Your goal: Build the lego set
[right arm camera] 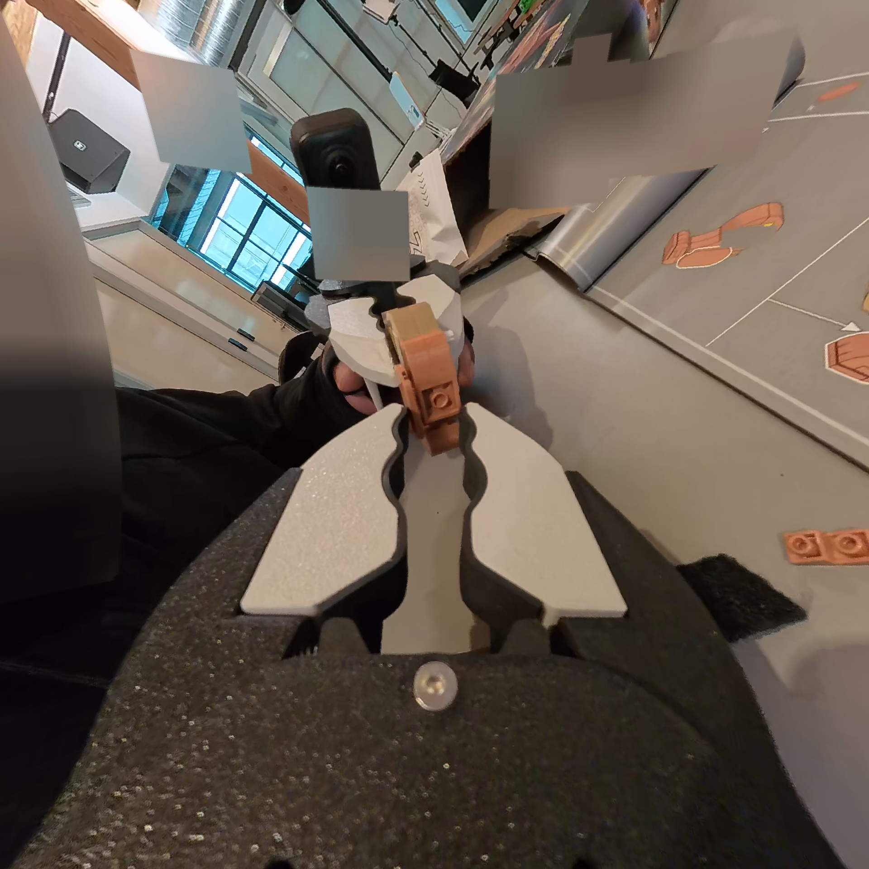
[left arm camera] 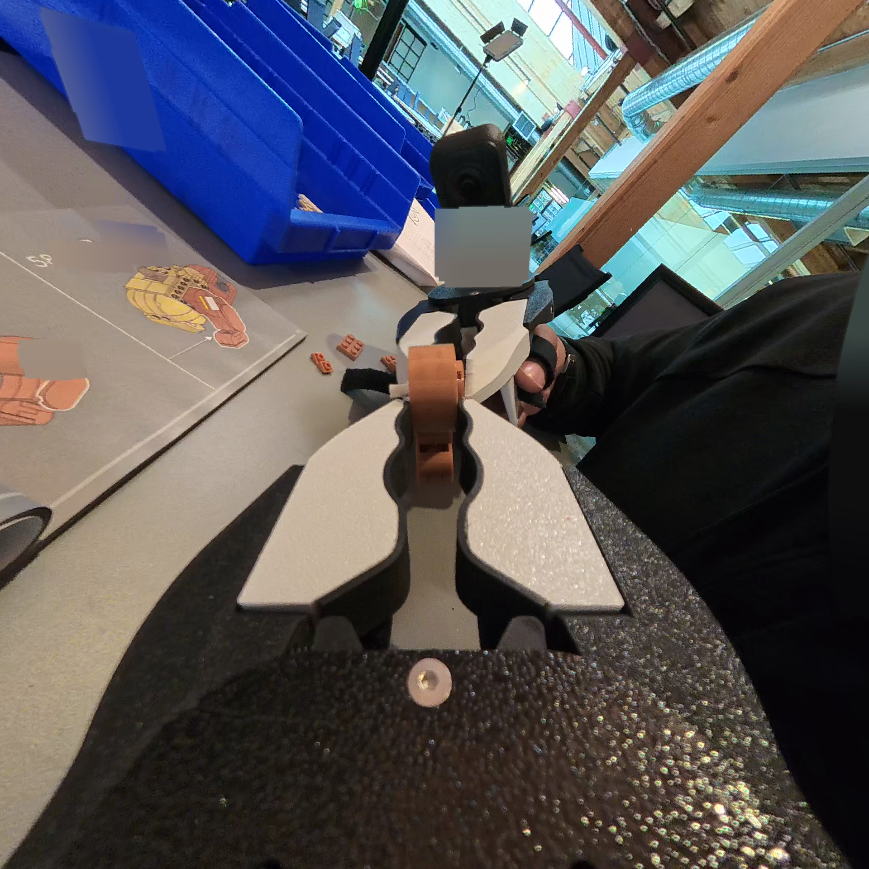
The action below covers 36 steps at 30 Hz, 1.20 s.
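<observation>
While both grippers are meeting tip to tip above the grey table [left arm camera: 263,446], one shared piece is sitting between them: a brown brick-built assembly [left arm camera: 431,404] with a tan section at one end, which shows only from the right wrist view [right arm camera: 425,371]. Left gripper [left arm camera: 432,423] is standing narrow, its white fingers [left arm camera: 357,475] closing on the rounded brown part, pads looking pressed against both sides. Right gripper [right arm camera: 435,425] is also narrow and gripping the stud-bearing brown end; contact on its right pad is hard to confirm at this angle, probably touching. Assembly is being held clear of the table, between the two tips, with a gloved hand [left arm camera: 541,371] behind the far gripper.

Handling judgement: the piece is looking light, rigid plastic, smooth-sided and so a bit slippery, and its snapped joints are likely pulling apart if twisted or squeezed off-axis. Best hold is seeming to be across flat parallel faces near the middle, not on the curved arch or on the lone stud.

Around: loose brown plates [left arm camera: 350,347] are lying on the table beyond the tips, one two-stud plate [right arm camera: 827,550] near the right gripper, a black strap [left arm camera: 367,381] is trailing there, an open instruction booklet [left arm camera: 141,338] is lying to the left, and blue bins [left arm camera: 282,155] are standing behind it.
</observation>
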{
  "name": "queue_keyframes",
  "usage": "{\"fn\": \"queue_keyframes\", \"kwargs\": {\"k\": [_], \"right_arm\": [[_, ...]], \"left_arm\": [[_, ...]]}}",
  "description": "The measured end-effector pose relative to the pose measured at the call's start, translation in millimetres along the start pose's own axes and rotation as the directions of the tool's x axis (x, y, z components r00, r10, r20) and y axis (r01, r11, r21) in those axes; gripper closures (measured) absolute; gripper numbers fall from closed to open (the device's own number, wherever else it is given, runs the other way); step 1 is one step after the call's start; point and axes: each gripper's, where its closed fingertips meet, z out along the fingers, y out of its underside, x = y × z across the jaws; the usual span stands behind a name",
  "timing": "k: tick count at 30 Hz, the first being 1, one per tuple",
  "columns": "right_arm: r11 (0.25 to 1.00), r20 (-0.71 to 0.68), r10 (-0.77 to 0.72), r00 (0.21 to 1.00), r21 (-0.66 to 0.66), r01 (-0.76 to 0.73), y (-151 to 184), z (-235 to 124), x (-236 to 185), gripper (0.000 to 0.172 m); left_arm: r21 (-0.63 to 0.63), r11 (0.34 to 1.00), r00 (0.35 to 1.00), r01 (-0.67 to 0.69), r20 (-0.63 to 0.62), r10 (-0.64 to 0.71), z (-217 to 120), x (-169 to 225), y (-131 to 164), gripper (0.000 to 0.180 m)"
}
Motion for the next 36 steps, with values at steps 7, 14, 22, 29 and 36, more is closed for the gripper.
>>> {"fn": "queue_keyframes", "kwargs": {"k": [7, 14, 22, 29, 36], "right_arm": [[0.999, -0.006, -0.038, 0.999, 0.014, 0.038, -1.5, 0.5, -2.0, 0.150], [0.999, 0.002, -0.031, 1.000, 0.017, 0.030, -1.7, -0.4, -2.5, 0.154], [0.999, -0.010, -0.038, 0.999, 0.013, 0.038, -0.7, 0.3, -1.7, 0.152], [0.999, -0.018, -0.040, 0.999, 0.010, 0.040, 0.0, 0.8, -1.2, 0.152], [0.999, -0.023, -0.040, 0.999, 0.030, 0.040, -2.9, -0.2, -1.0, 0.151]], "left_arm": [[-0.001, 1.000, 1.000, -0.031, 0.000, 0.031, 1.1, 2.5, 0.1, 0.164], [0.014, 0.999, 0.999, -0.041, 0.005, 0.041, -0.8, 1.5, -3.1, 0.164], [0.013, 0.999, 0.999, -0.052, 0.012, 0.052, -0.7, 1.6, -3.0, 0.164], [0.015, 0.998, 0.997, -0.069, 0.021, 0.068, -0.8, 1.6, -3.6, 0.164], [-0.006, 0.996, 0.996, -0.085, 0.029, 0.085, 0.6, 1.6, -0.9, 0.164]]}}
